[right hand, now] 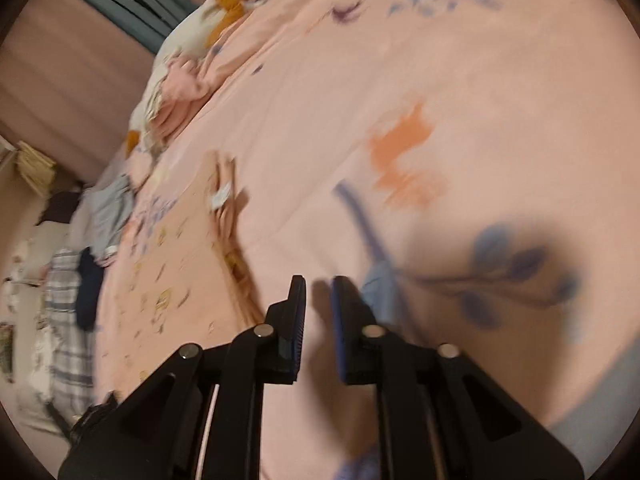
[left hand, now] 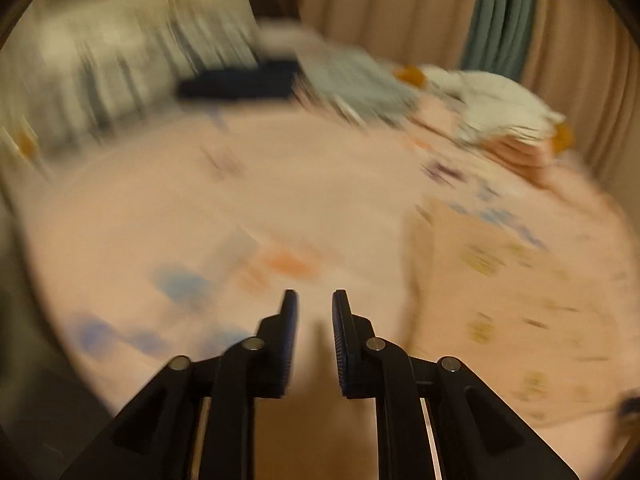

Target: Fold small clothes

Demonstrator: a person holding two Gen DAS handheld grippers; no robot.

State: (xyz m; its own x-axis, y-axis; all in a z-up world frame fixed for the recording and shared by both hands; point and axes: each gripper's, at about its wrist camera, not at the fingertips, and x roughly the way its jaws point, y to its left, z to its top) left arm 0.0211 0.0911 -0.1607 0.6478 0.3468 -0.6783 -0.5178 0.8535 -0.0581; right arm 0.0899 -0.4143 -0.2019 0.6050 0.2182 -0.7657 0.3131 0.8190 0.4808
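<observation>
Garment (right hand: 168,264), peach with small prints, lying flat on the bed (right hand: 460,80), spread for folding, left of right gripper (right hand: 319,284); in the left view garment (left hand: 520,300) right of left gripper (left hand: 315,298). Both hovering empty, fingers (left hand: 290,312) narrowly apart, nothing between. Remaining clothes (right hand: 108,216) piling beyond, likely awaiting turns

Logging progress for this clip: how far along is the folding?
Done: a peach printed garment lies flat on the pink bedsheet. In hand: nothing; the left tool and right tool are slightly open and empty. Left: a heap of clothes looks unfolded.
</observation>
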